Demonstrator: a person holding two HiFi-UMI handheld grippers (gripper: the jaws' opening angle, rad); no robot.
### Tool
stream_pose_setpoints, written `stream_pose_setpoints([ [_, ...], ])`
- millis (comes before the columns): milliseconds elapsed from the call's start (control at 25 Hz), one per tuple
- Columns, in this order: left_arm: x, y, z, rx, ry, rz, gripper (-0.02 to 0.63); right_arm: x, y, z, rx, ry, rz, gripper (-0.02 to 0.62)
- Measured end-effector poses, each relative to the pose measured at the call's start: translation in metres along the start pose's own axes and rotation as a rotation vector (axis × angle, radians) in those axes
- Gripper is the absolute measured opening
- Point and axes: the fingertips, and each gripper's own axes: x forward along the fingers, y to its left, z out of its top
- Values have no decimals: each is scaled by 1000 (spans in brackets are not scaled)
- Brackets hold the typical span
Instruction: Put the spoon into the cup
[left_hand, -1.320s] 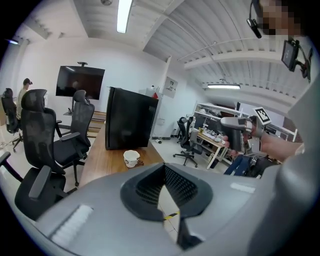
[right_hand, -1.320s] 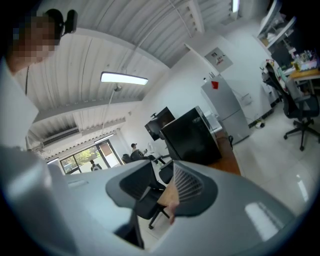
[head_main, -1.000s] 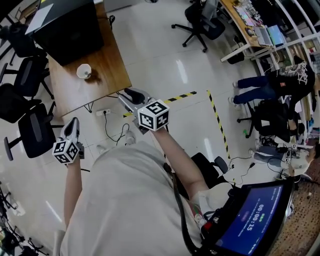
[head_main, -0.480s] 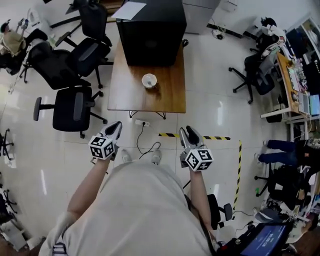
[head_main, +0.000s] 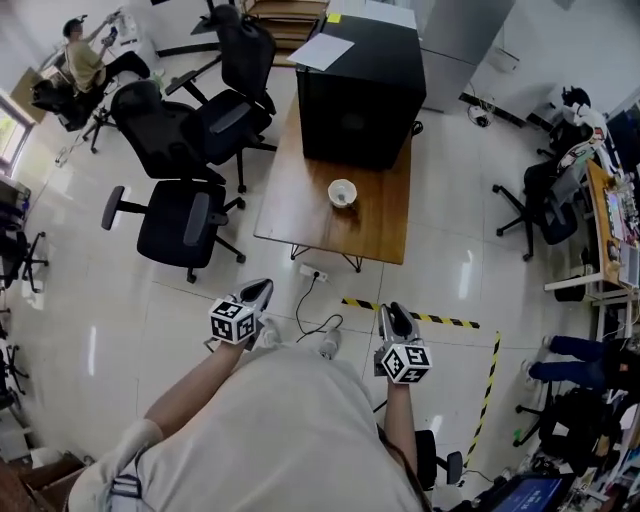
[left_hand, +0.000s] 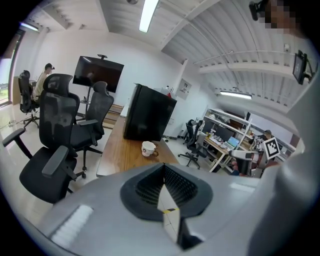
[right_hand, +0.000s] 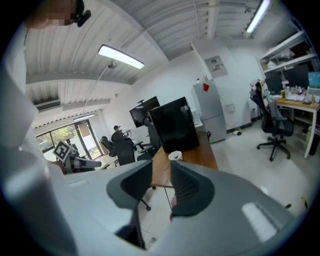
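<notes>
cup (head_main: 342, 192): contents too small to tell | screen (head_main: 528, 494): cut off at bottom edge, lower right

No legible text, number or brand is present. Marker cubes (head_main: 232, 322) carry only square code patterns. The sheet (head_main: 322, 52) on the black cabinet (head_main: 360, 110) and the wall notice (right_hand: 216, 62) are too small to read.

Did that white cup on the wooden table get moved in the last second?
No. The cup sits at the same spot on the table, just in front of the black box; only the camera swung round.
</notes>
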Motion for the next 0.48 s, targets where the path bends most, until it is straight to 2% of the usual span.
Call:
stream_pose_setpoints([
  [360, 12, -42, -14, 38, 26, -46, 2, -11, -16, 7, -22, -44, -41, 108],
  [440, 17, -50, -14, 32, 19, -49, 2, -17, -20, 7, -62, -33, -34, 102],
  [480, 19, -55, -15, 31, 18, -51, 2, -21, -22, 7, -96, -25, -32, 71],
])
